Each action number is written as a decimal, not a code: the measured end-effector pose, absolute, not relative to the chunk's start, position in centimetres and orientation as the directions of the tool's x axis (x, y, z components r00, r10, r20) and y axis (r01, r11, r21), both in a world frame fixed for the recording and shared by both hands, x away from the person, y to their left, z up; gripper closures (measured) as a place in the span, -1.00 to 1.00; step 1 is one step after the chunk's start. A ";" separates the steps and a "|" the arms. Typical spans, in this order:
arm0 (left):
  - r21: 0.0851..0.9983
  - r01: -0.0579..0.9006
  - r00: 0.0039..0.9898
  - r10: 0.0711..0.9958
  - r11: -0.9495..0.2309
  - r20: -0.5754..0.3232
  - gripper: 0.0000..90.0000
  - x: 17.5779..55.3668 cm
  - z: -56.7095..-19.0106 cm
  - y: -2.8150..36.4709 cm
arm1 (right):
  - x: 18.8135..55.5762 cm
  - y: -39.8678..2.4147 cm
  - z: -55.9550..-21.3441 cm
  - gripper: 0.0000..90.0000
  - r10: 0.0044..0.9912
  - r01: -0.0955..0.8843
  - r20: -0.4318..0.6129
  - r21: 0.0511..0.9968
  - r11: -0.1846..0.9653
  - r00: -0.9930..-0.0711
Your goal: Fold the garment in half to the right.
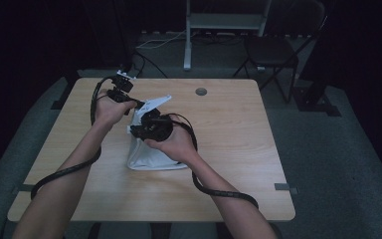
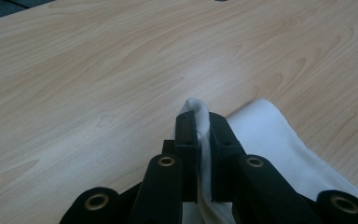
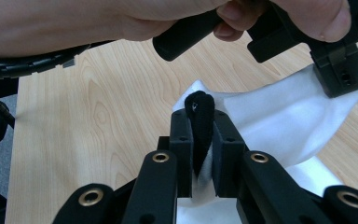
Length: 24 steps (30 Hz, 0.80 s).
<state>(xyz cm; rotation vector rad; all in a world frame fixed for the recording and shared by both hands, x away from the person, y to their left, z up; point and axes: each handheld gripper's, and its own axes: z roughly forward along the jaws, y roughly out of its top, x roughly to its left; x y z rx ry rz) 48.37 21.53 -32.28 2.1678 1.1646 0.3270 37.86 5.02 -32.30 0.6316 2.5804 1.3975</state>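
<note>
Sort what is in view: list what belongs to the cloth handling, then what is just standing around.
In the job:
white cloth, pinched at two spots
left gripper, shut on its edge
right gripper, shut on a fold with a black part
wooden table under it

Just about:
folding chair
metal stand
floor cables

A white cloth (image 2: 279, 140), soft and matt with a faintly fuzzy weave, lies on a bench (image 1: 229, 129) of pale wood-grain laminate, smooth with a low sheen. The left gripper (image 2: 198, 123) and right gripper (image 3: 199, 116) are of matt black plastic, their jaws flat-faced, with brass-coloured metal rivets (image 2: 166, 161) glinting at the joints. A strip of black fabric (image 3: 201, 126), matt and slightly napped, sits at the cloth's edge. Ribbed black cable (image 1: 69, 172) runs off toward 7 o'clock on the bench.
</note>
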 end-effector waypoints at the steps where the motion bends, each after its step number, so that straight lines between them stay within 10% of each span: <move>1: 0.644 0.652 0.576 0.813 -0.399 -0.080 0.87 48.4 -32.3 21.5 | 37.9 4.9 -32.4 0.81 0.427 0.295 0.075 0.827 0.478 -0.901; 24: 0.641 0.645 0.590 0.804 -0.416 -0.072 0.87 48.3 -32.9 19.6 | 37.6 3.3 -33.1 0.81 0.449 0.316 0.080 0.817 0.482 -0.890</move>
